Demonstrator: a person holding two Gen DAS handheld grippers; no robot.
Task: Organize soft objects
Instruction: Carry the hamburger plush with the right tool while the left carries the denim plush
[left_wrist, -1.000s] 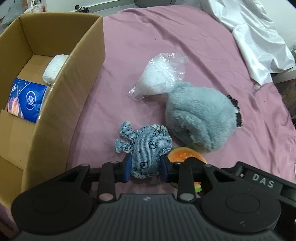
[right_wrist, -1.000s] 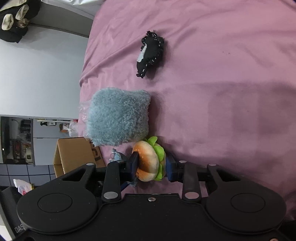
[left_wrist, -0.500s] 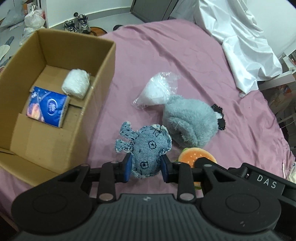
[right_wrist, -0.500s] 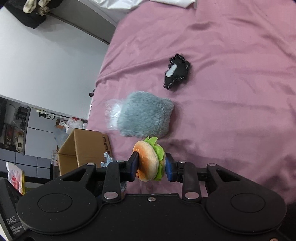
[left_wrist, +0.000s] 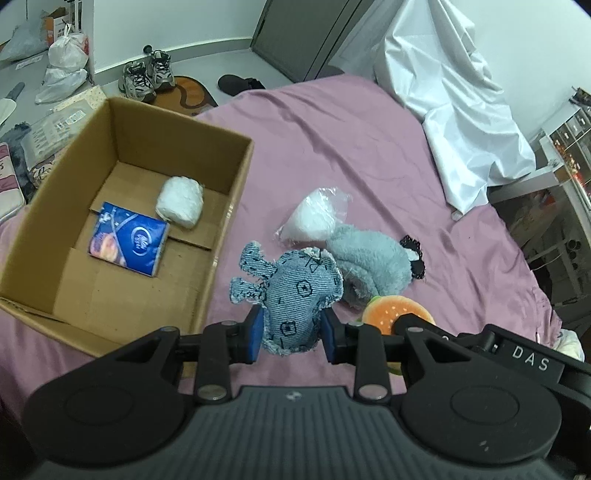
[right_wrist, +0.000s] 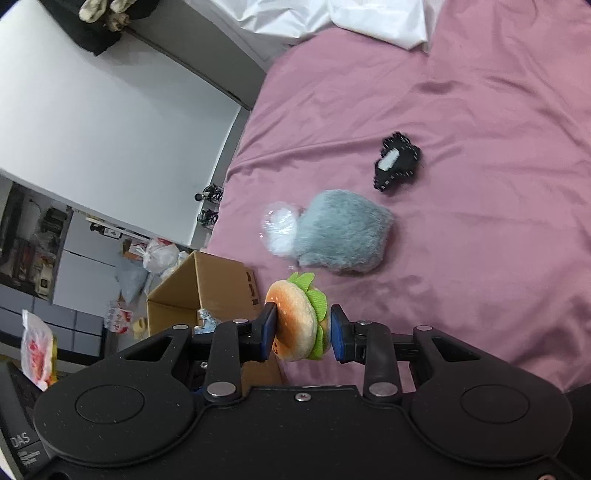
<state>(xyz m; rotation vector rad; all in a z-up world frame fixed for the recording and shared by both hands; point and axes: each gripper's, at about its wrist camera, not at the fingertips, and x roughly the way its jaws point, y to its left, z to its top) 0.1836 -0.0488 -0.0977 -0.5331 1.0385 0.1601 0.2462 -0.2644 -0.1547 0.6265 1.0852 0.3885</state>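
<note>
Denim plush (left_wrist: 299, 299), pinched at its belly by the left gripper (left_wrist: 291, 334), hangs just right of the cardboard box (left_wrist: 225, 229); light and squashy. Right gripper (right_wrist: 302, 328) squeezes the burger plush (right_wrist: 295, 319) (equally soft).

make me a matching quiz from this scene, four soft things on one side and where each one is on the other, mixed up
1. denim toy
2. burger plush
3. blue tissue pack
4. grey furry plush

A. lying loose on the pink bedsheet
B. clamped in the left gripper
C. on the floor of the cardboard box
D. clamped in the right gripper

Pairs: 1-B, 2-D, 3-C, 4-A
</note>
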